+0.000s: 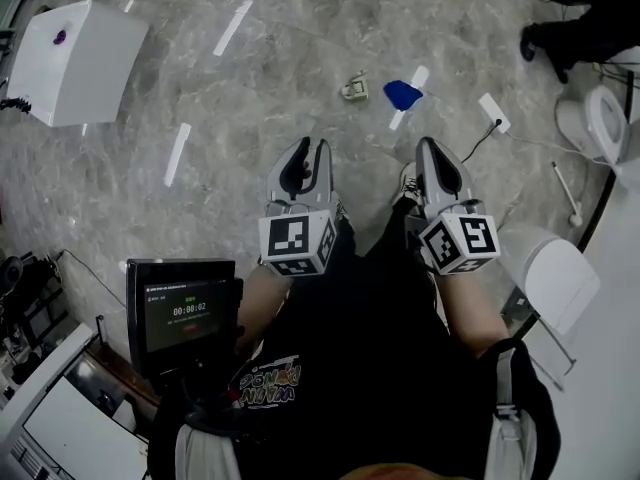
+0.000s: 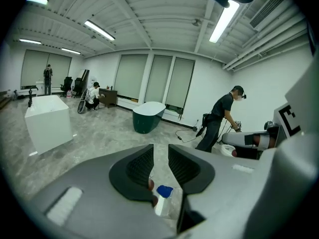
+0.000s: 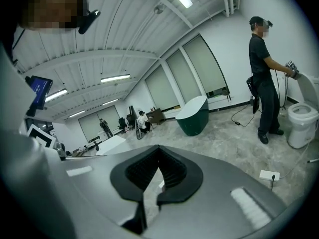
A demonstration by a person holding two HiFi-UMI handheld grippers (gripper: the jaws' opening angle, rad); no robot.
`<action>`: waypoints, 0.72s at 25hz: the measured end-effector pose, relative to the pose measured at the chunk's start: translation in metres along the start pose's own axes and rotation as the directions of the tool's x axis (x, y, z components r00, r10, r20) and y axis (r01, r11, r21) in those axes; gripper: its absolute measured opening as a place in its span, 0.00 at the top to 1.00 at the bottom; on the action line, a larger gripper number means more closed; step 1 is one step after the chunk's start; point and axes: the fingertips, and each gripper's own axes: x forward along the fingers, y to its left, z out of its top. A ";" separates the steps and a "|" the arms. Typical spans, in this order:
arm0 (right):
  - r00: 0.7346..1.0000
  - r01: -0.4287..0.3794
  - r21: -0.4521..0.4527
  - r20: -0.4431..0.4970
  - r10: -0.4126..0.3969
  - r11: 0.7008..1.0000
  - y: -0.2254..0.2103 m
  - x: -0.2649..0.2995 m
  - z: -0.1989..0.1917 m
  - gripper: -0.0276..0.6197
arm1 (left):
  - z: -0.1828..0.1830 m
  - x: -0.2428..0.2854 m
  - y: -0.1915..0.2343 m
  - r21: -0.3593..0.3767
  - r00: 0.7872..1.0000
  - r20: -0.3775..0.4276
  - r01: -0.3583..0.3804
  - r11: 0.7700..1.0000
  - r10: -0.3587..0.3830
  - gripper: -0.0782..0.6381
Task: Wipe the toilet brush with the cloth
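The grey marble-look floor (image 1: 250,118) was mostly bare. A crumpled blue cloth (image 1: 402,93) sat on it well ahead of both tongs, seemingly awaiting pickup. The left gripper (image 1: 310,150) and right gripper (image 1: 431,150) were closed, gripping nothing. A thin white stick (image 1: 567,193) near the white toilet (image 1: 605,118) was perhaps the brush; the bowl's inside was hidden.

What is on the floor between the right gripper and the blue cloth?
Nothing solid. In the head view, only bare grey floor with a pale streak of glare lies between the right gripper and the blue cloth.
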 end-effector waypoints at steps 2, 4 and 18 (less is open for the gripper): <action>1.000 -0.019 -0.017 -0.012 0.019 1.000 0.009 0.002 0.007 0.95 | 0.012 -0.006 -0.005 0.060 1.000 0.024 -0.001 0.998 0.000 0.75; 0.999 -0.040 -0.046 -0.024 0.039 0.998 0.020 0.004 0.013 0.95 | 0.027 -0.013 -0.008 0.155 0.998 0.069 -0.016 0.988 0.006 0.75; 0.940 -0.231 -0.113 -0.283 0.191 0.966 -0.131 0.102 -0.056 0.90 | -0.039 0.090 -0.027 0.190 0.972 0.022 -0.232 0.954 0.232 0.69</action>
